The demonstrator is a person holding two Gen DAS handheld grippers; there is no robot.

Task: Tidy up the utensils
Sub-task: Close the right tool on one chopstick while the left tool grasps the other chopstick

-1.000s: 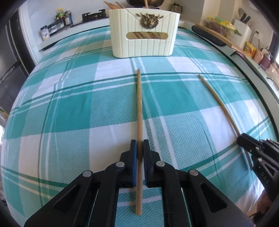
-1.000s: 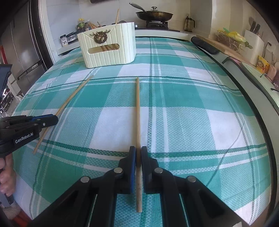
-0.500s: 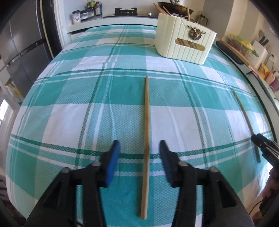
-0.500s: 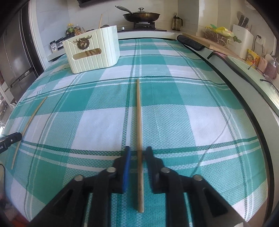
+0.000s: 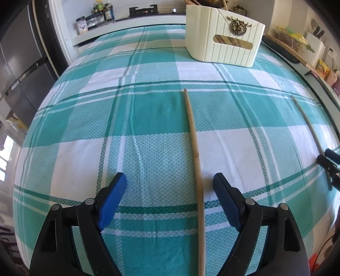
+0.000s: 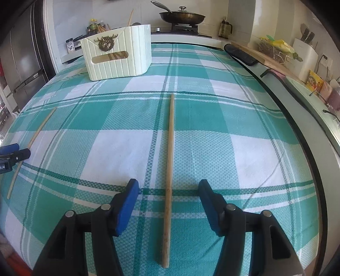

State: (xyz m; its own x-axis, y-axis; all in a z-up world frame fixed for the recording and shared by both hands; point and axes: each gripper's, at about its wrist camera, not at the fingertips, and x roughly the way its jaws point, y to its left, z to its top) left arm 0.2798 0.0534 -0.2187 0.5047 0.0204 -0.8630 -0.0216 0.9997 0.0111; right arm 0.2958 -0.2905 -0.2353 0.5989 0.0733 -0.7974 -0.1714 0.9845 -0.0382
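Observation:
Two wooden chopsticks lie on a teal and white checked tablecloth. One chopstick [image 5: 194, 148] lies between the spread jaws of my left gripper [image 5: 170, 183], which is open and not touching it. The other chopstick [image 6: 170, 148] lies between the spread jaws of my right gripper [image 6: 169, 187], also open. Each view shows the other chopstick at its edge: far right [image 5: 306, 123] and far left [image 6: 31, 140]. A cream ribbed utensil holder [image 5: 223, 36] with several chopsticks in it stands at the back of the table, and it shows in the right wrist view too [image 6: 119, 55].
A counter along the right holds a knife block [image 6: 303, 55], a wire rack [image 6: 274, 51] and a black pad [image 6: 240, 55]. A stove with a pan [image 6: 182, 17] is behind the table. Spice jars [image 5: 93, 17] sit at the back left beside a dark fridge [image 5: 19, 59].
Both grippers were shut on their chopsticks a second ago. Both have opened wide, and the chopsticks now lie free on the cloth.

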